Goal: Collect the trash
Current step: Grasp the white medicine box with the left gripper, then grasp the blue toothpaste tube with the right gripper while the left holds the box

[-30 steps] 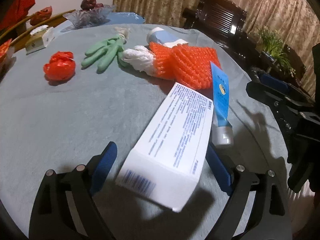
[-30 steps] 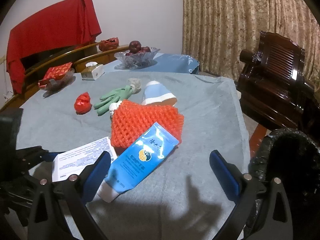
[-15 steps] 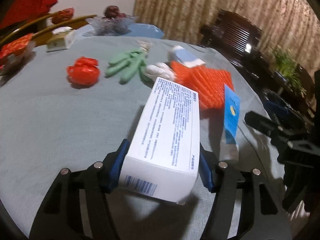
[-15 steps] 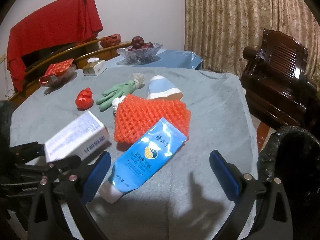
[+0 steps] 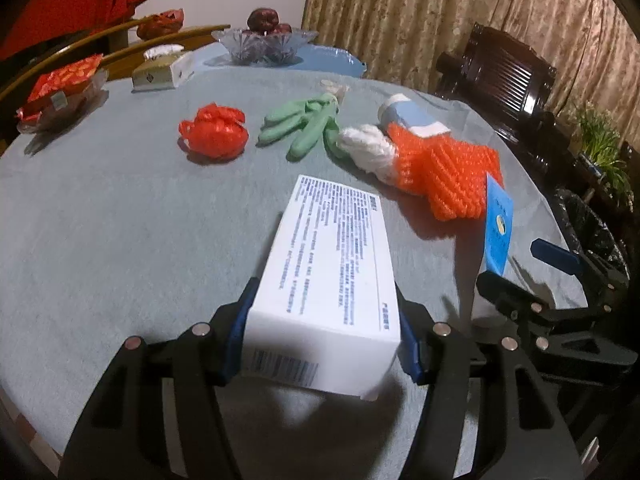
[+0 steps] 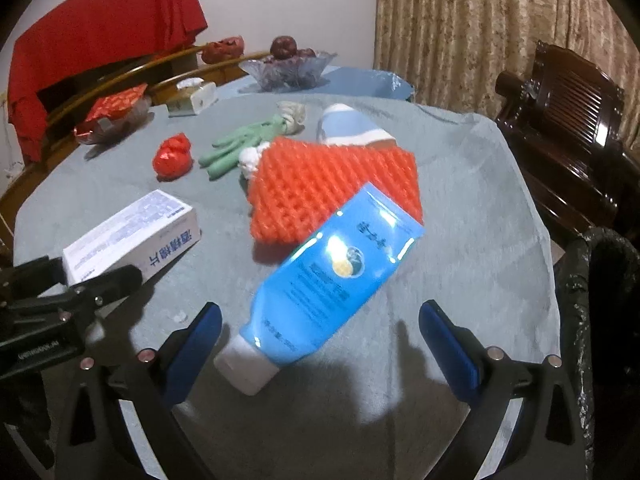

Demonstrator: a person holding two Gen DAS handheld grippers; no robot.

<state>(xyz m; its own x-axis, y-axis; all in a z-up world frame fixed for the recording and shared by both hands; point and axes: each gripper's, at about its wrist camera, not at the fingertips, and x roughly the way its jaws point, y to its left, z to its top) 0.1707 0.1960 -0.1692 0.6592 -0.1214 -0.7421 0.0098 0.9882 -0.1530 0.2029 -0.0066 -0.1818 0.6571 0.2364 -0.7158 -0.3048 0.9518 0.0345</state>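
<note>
- A white cardboard box [image 5: 328, 280] printed with small blue text is clamped between the blue pads of the left gripper [image 5: 322, 344], near the front edge of a round table [image 5: 100, 220] covered in grey-blue cloth. The box's far end points toward the table's middle.
- Just to its right lies a blue tube [image 6: 332, 276] with a white cap, its flat end resting on an orange foam net [image 6: 328, 184].
- The right gripper [image 6: 320, 344] hovers over the tube's cap end with its jaws wide apart, touching nothing.
- Behind the net lie a white knitted piece [image 5: 370, 148], a green glove [image 5: 304, 124], and a light blue and white paper cup [image 6: 352, 128] on its side.
- A crumpled red wrapper [image 5: 214, 134] sits left of the glove, apart from it.
- At the far rim stand a glass bowl [image 5: 264, 42] holding dark red fruit, a small tissue box [image 5: 162, 70], and a red packet [image 5: 66, 78].
- A black-lined bin [image 6: 600, 292] stands beside the table on the right.
</note>
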